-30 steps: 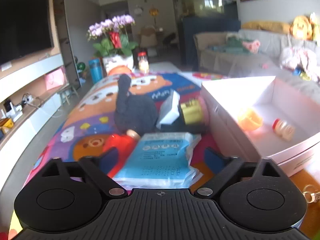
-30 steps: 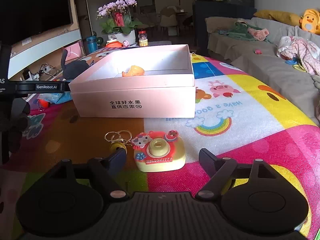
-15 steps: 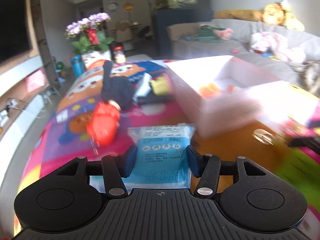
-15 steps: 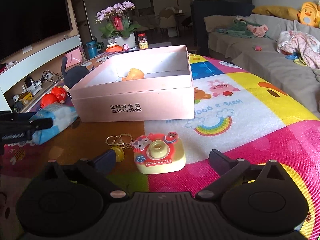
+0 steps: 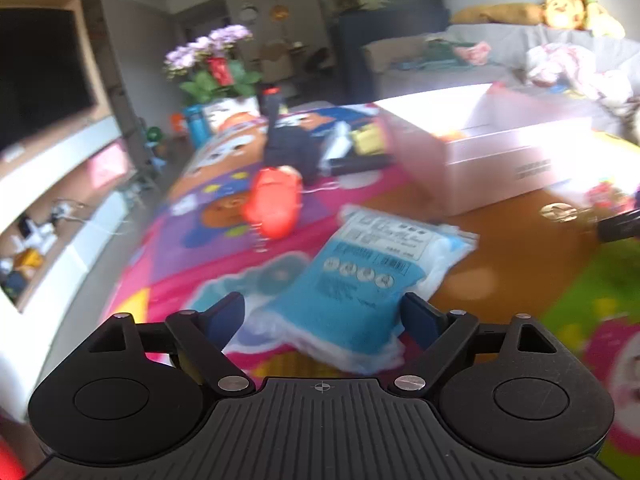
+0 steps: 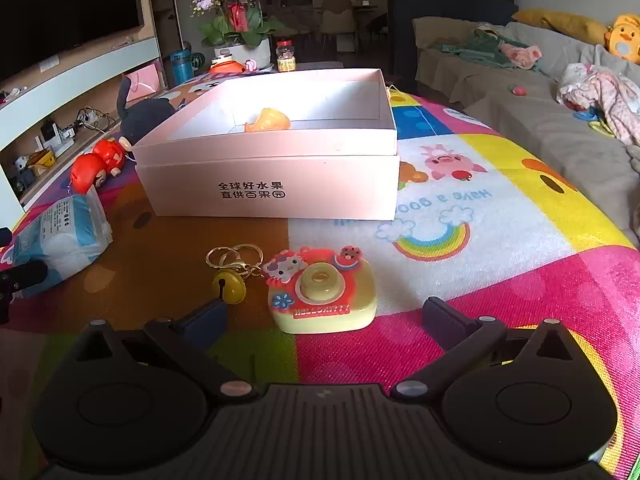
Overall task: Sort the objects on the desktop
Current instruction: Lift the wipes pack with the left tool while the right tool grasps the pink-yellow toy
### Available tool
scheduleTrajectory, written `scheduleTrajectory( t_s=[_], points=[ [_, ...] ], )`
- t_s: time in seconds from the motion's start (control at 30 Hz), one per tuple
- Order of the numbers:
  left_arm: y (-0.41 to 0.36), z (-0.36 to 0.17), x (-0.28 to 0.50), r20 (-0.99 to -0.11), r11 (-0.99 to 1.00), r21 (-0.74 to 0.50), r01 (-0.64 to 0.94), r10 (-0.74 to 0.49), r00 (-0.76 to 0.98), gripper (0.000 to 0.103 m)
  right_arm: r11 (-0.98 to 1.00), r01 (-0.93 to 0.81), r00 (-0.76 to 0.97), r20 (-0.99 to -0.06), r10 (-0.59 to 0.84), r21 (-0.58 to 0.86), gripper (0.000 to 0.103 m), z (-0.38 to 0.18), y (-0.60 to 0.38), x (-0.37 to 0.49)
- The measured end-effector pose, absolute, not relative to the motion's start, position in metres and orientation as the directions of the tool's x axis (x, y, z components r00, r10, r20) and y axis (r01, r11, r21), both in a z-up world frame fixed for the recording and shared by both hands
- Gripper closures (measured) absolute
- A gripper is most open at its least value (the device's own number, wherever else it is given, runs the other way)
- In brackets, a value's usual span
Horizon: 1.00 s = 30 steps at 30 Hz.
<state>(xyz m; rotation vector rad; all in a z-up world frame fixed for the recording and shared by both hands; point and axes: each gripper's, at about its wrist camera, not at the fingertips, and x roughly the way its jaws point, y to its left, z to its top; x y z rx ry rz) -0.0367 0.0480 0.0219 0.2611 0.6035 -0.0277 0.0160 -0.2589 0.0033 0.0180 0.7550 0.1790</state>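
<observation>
Crinkly blue-and-white plastic tissue pack lies on your colourful foam mat, between your left gripper's fingers, just reopened wide. Your right gripper's fingers, also just widened, flank the glossy yellow toy camera.

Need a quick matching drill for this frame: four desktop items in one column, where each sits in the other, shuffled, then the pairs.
Items:
1. orange plastic toy
2. blue-and-white wipes packet
3. yellow toy camera
4. gold bell keychain

Places:
A. between the open right claw fingers
B. inside the pink cardboard box
C. just left of the camera
D. between the open left claw fingers

Pairs: 1-B, 2-D, 3-A, 4-C
</observation>
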Motion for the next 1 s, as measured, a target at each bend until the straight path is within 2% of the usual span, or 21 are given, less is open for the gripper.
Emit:
scheduleTrajectory(
  t_s=[0.13,0.3,0.5,0.63,0.7,0.77,0.83,1.0],
  points=[
    [0.060,0.025,-0.033,-0.585,0.966,0.123,0.226,-0.113,0.803,0.007,0.986,-0.164,0.707,-0.692,0.145,0.039,0.000,0.002,-0.253,0.017],
    [0.056,0.028,-0.009,-0.549,0.949,0.192,0.250,-0.107,0.829,0.006,0.985,-0.172,0.709,-0.691,0.139,0.021,0.000,0.002,-0.251,0.016],
    [0.057,0.022,0.013,-0.617,0.938,0.074,0.339,-0.225,0.755,0.003,0.985,-0.173,0.710,-0.691,0.135,0.015,0.000,0.002,-0.250,0.016],
    [0.043,0.016,-0.010,-0.610,0.910,0.023,0.413,-0.315,0.727,0.003,0.985,-0.173,0.710,-0.691,0.135,0.015,0.000,0.002,-0.249,0.016],
    [0.036,0.011,-0.018,-0.614,0.911,0.027,0.411,-0.310,0.726,0.003,0.985,-0.173,0.711,-0.690,0.135,0.014,0.000,0.002,-0.250,0.016],
    [0.027,0.010,-0.022,-0.604,0.921,0.082,0.382,-0.259,0.754,0.003,0.983,-0.182,0.711,-0.689,0.143,0.016,0.000,0.003,-0.250,0.016],
    [0.028,0.010,-0.021,-0.603,0.932,0.067,0.355,-0.245,0.759,0.003,0.976,-0.218,0.707,-0.685,0.177,0.027,0.000,0.004,-0.249,0.015],
    [0.029,0.009,-0.017,-0.612,0.939,0.071,0.336,-0.225,0.758,0.003,0.964,-0.265,0.711,-0.671,0.211,0.023,0.014,0.005,-0.245,0.019]
  ],
)
